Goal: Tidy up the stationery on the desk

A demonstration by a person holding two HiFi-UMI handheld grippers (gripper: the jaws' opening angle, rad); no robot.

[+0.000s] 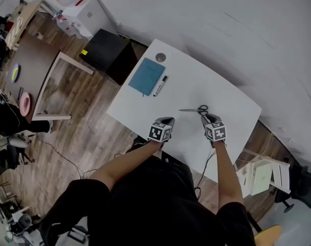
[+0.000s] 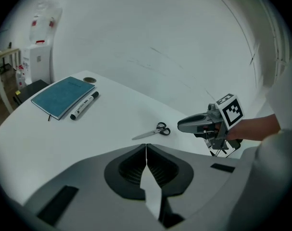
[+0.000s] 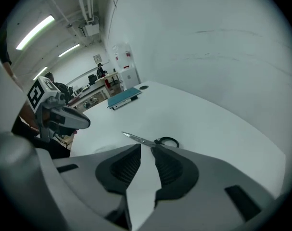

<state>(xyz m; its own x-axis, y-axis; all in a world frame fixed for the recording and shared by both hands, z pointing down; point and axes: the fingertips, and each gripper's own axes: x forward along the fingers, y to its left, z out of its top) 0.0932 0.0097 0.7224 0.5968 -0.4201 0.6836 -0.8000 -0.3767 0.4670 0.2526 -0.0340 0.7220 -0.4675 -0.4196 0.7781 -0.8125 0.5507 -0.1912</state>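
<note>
Black box (image 1: 106, 50) on wood floor (image 1: 88, 132), white boxes (image 1: 86, 14) beyond it, brown table (image 1: 29, 68) w/ pink disc (image 1: 25, 103) far left, white rack (image 1: 263, 176) at right.

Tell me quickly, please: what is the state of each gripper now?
Left gripper: shut, holding nothing.
Right gripper: open, empty; the scissors lie on the desk just past its tips.

On the desk (image 1: 196, 86), a notebook (image 1: 147, 76) lies left (marker (image 1: 160, 85) just beside it), scissors (image 1: 195, 109) well apart rightward.
</note>
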